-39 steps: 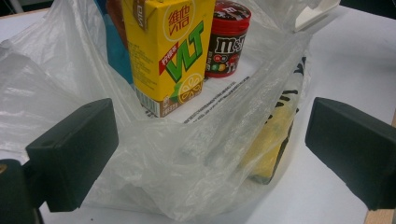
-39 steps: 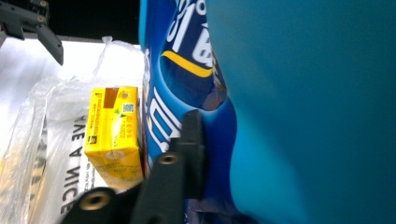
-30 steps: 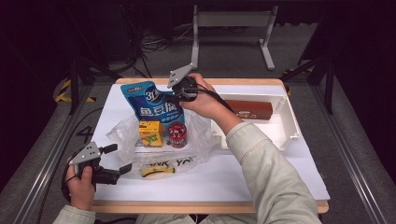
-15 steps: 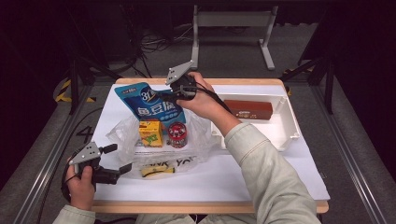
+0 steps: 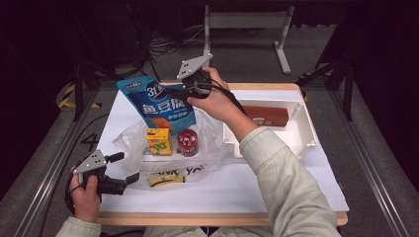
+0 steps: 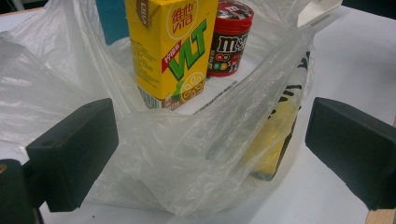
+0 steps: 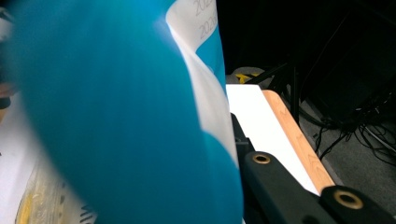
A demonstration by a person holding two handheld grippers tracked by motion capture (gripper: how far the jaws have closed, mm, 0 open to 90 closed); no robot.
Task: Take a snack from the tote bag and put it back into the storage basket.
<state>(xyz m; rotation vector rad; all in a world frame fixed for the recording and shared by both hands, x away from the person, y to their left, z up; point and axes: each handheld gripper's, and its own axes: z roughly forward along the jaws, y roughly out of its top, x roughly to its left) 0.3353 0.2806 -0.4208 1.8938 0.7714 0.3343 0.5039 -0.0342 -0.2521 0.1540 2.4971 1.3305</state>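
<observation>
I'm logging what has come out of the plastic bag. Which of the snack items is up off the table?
The blue snack pouch: the right gripper holds it in the air by its edge. The yellow drink carton and red candy tub stand inside the clear plastic bag.

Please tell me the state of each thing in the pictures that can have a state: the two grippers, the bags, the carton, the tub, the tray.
Right gripper: shut on the blue snack bag.
Blue snack bag: lifted, tilted, sealed.
Left gripper: open, holding nothing.
Plastic bag: open, lying on the table.
Yellow drink carton: upright in the plastic bag.
Red candy tub: upright, lid on.
White tray: holds a brown box.
</observation>
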